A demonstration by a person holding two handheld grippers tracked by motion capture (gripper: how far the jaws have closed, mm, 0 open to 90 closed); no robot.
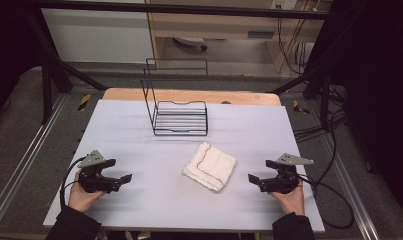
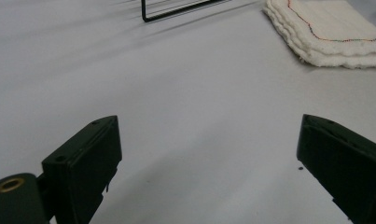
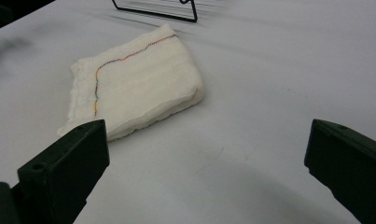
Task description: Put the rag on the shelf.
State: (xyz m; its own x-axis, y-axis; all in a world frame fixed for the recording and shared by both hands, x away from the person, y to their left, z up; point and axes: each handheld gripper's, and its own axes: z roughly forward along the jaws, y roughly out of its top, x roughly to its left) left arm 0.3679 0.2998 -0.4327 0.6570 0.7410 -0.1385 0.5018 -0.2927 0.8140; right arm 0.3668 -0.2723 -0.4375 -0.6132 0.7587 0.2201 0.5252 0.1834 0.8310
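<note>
Jaws of both grippers stand apart with nothing between them, clear in both gripper views. Folded white cloth (image 1: 210,166) lies flat on the table (image 1: 139,200), between the two grippers and a bit nearer the right one, touched by neither. It is folded in several layers, with a thin multicoloured stitched line running along one edge and turning a corner; no brand, label or readable writing on it. Long axis runs diagonally in the high view, from upper left toward lower right, with the stacked layered edges facing the right gripper. In the right gripper view the cloth (image 3: 136,88) sits ahead and left of the jaws; in the left gripper view the cloth (image 2: 325,35) is at the upper right.

Left gripper (image 1: 120,179) is held low over the table near the left front, jaws pointing inward toward the cloth, hand wrapped round the back of it, dark sleeve at the bottom edge. Right gripper (image 1: 255,180) mirrors it on the right, pointing inward, roughly level.

Black wire rack (image 1: 176,112) stands farther back on the table, well apart from the cloth.
</note>
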